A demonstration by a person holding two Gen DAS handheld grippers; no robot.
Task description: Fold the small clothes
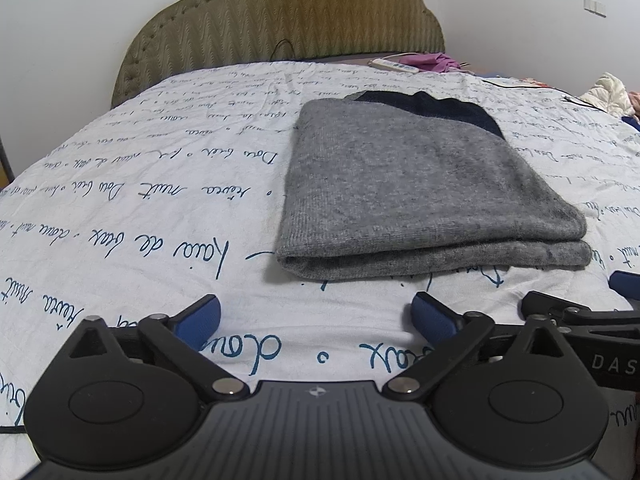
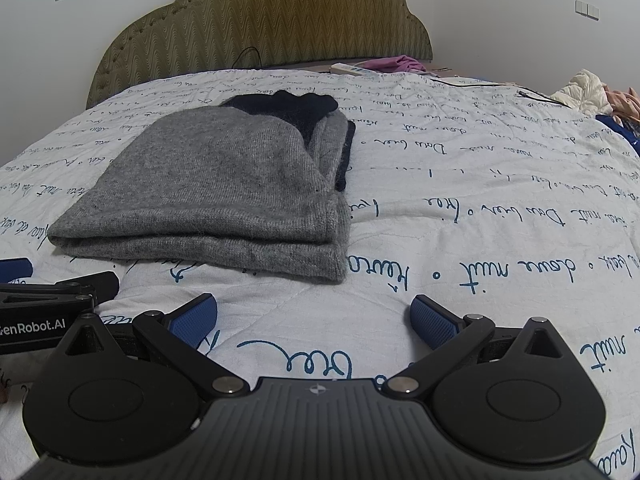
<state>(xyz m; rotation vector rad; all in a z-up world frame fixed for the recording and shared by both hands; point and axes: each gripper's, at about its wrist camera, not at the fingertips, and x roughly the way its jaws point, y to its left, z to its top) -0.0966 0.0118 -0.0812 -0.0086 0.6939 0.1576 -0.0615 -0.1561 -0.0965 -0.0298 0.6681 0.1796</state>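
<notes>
A grey knit garment (image 1: 416, 184) with a dark navy part at its far end lies folded into a flat stack on the bed. In the right wrist view the same garment (image 2: 224, 192) sits left of centre. My left gripper (image 1: 316, 316) stands open just in front of the fold's near edge, nothing between its blue pads (image 1: 202, 318). My right gripper (image 2: 314, 316) is open too, a short way before the garment's near right corner, and holds nothing. Each gripper shows at the edge of the other's view: the right gripper (image 1: 580, 312) and the left gripper (image 2: 60, 292).
The bed is covered by a white sheet (image 1: 140, 200) with blue handwriting. An olive padded headboard (image 1: 280, 20) stands behind. A power strip (image 1: 394, 65) and pink cloth (image 1: 432, 60) lie at the far edge; a cable and bundled cream clothes (image 2: 580, 88) at the right.
</notes>
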